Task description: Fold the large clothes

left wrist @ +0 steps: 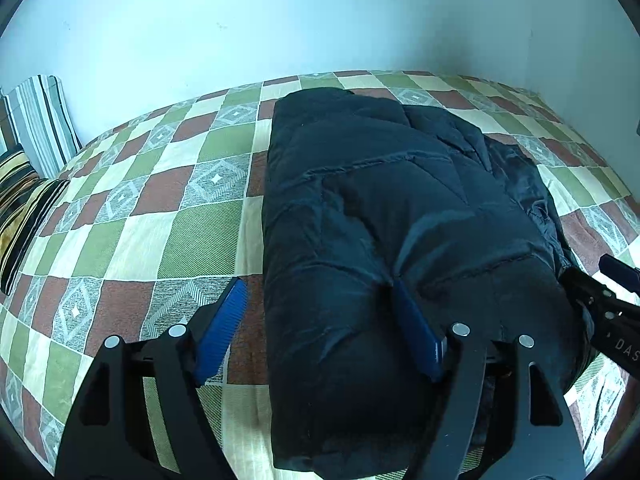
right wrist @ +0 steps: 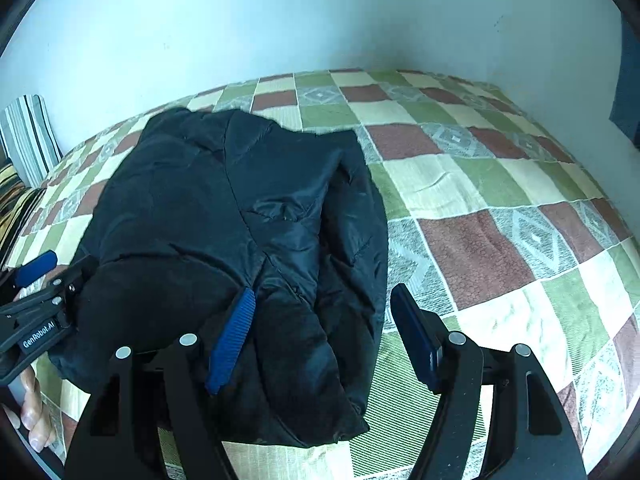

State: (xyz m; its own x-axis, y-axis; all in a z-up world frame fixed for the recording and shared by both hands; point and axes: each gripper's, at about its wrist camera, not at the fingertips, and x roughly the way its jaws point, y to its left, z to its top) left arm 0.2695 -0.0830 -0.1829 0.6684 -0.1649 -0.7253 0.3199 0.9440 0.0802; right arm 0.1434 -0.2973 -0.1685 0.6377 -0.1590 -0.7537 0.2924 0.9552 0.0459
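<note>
i've got the left gripper [left wrist: 316, 332] and right gripper [right wrist: 324, 340] both spread wide, pinching nothing, bracketing the near end of the dark puffy jacket [left wrist: 392, 216] bundled lengthwise on the checked bedspread [left wrist: 132, 208], probably to press the fold flat.

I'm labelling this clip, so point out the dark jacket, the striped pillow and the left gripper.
dark jacket [left wrist: 380, 208]: left wrist view, on its quilted top.
striped pillow [left wrist: 40, 120]: left wrist view, on its upright striped face.
left gripper [left wrist: 316, 300]: left wrist view, midway between its blue fingertips.
</note>
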